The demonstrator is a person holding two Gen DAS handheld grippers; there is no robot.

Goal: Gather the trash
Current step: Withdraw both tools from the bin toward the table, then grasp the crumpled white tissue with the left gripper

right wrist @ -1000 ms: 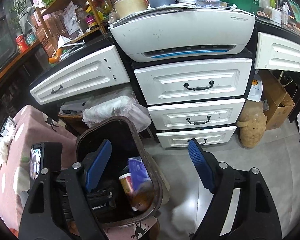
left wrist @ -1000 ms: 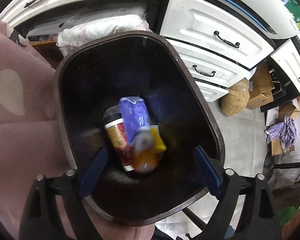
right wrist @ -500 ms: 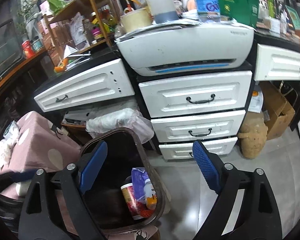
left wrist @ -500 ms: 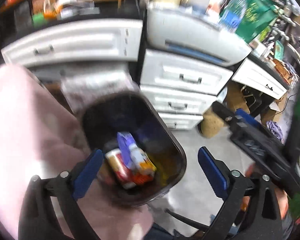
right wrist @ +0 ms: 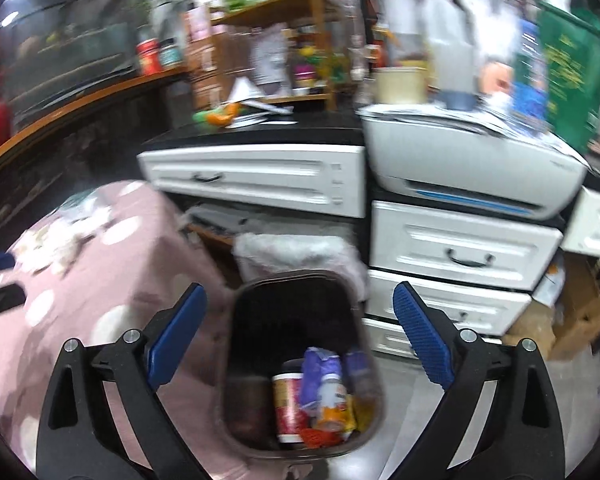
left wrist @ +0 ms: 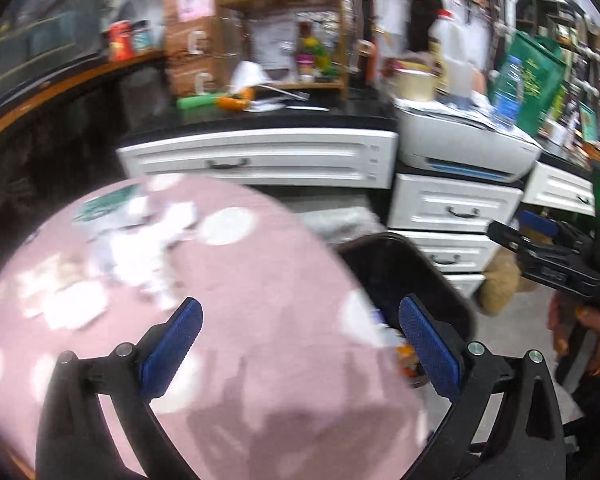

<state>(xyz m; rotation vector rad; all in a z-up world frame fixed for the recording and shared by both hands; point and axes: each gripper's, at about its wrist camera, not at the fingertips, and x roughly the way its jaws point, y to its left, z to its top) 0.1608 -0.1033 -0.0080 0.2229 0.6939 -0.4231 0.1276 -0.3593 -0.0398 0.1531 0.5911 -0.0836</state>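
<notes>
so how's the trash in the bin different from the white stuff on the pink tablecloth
The trash in the bin is colourful packaging: a red cup, a purple wrapper and an orange-labelled item piled upright against each other. The white scraps on the pink tablecloth are pale, flat-looking and scattered loose, too blurred to identify. Neither is held: the left gripper and right gripper are both open.

Bin (right wrist: 300,364) between table (right wrist: 112,280) – left – and drawers (right wrist: 460,256); cup (right wrist: 290,408) inside

The right claw (right wrist: 300,336) hangs spread and empty above the dark bin (right wrist: 236,360) holding a cup (right wrist: 288,408) and wrappers (right wrist: 320,376).
</notes>
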